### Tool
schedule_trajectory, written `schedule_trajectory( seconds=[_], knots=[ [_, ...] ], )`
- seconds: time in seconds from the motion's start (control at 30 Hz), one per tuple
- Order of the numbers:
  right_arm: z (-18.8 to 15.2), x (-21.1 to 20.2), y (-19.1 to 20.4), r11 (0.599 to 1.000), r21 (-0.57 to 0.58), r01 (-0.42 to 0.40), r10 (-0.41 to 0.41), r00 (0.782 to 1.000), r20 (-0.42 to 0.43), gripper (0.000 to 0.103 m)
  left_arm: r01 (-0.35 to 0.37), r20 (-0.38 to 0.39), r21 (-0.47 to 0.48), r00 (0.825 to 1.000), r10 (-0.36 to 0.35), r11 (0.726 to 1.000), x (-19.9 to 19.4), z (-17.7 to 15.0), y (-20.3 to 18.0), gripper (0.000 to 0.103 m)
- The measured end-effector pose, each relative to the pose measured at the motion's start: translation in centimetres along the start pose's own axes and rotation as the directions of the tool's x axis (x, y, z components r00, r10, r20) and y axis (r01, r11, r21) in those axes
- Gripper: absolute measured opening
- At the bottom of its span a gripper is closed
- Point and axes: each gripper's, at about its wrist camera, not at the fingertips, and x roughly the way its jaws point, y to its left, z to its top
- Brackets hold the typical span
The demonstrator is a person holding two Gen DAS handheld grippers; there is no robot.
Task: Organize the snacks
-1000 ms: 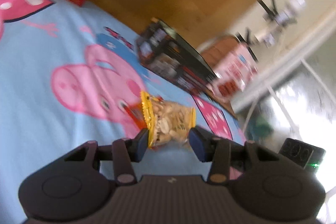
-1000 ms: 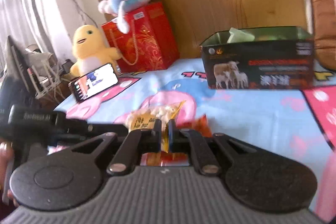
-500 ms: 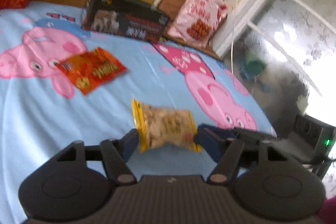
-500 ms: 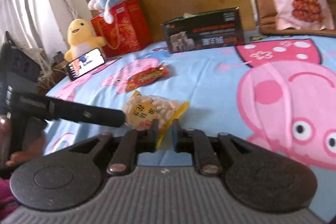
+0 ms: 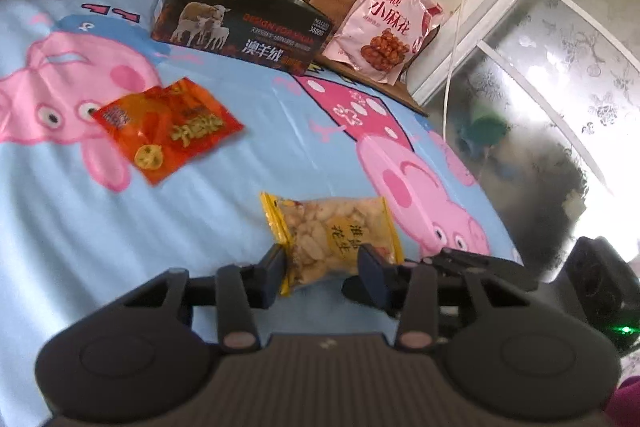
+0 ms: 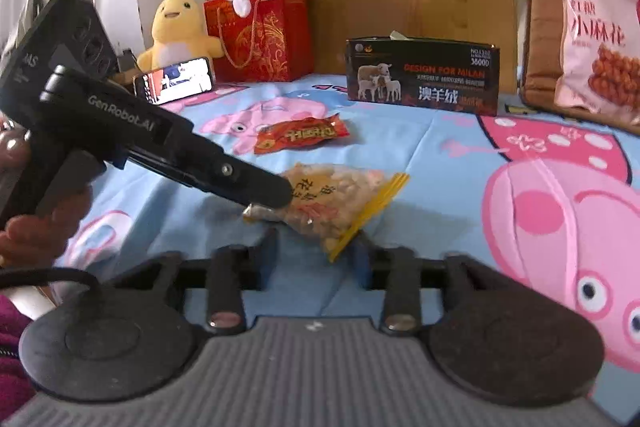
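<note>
A clear peanut bag with yellow sealed ends sits between the pads of my left gripper, which is shut on it. In the right wrist view the left gripper comes in from the left and holds the peanut bag low over the blue sheet. My right gripper is open and its jaws are closing; the bag's yellow end hangs between them without touching either pad. An orange-red snack packet lies flat on the sheet beyond.
A black box with sheep pictures stands at the back of the bed. A pink snack bag leans on a brown cushion. A red gift bag, a yellow plush and a phone stand back left.
Both grippers have carried the peanut bag away from the orange-red packet. The left jaws widened and then closed on the bag again. The right jaws have let go of its yellow end.
</note>
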Motion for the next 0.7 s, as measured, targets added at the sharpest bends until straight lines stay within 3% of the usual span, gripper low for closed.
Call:
schedule_trajectory(
  seconds=[0.1, 0.2, 0.3, 0.43, 0.5, 0.6, 0.7],
  knots=[
    [0.8, 0.2, -1.4, 0.999, 0.033, 0.001, -0.001, 1.0, 0.005, 0.022, 0.037, 0.014, -0.007, 0.999, -0.037, 0.999, 0.0, 1.8, 0.1, 0.04],
    [2.5, 0.8, -2.4, 0.999, 0.041, -0.036, 0.035, 0.999, 0.028, 0.008, 0.081, 0.032, 0.027, 0.996, -0.082, 0.996, 0.2, 4.7, -0.6, 0.039],
    [5.3, 1.9, -2.5, 0.999, -0.029, -0.037, 0.039, 0.995, 0.086, 0.008, 0.049, 0.072, 0.111, 0.996, -0.058, 0.993, 0.7, 7.9, -1.8, 0.039],
    [7.9, 3.9, -3.1, 0.998, -0.057, -0.033, 0.038, 0.994, 0.099, 0.009, 0.027, 0.121, 0.077, 0.992, -0.036, 0.997, 0.7, 10.6, -1.0, 0.04],
    [7.9, 3.5, -4.2, 0.997, -0.012, -0.074, 0.075, 0.991, 0.107, 0.011, 0.021, 0.131, 0.048, 0.991, -0.027, 0.999, 0.5, 10.8, 0.0, 0.041],
    [6.5, 2.3, -6.4, 0.984, 0.105, -0.141, 0.13, 0.985, 0.111, 0.033, 0.032, 0.091, -0.007, 0.995, -0.032, 0.999, 1.0, 10.1, 1.7, 0.041],
    [4.6, 1.0, -7.4, 0.981, 0.165, -0.098, 0.08, 0.991, 0.111, 0.044, 0.032, 0.05, -0.032, 0.998, -0.031, 0.999, 1.8, 8.7, 2.7, 0.046]
  ],
)
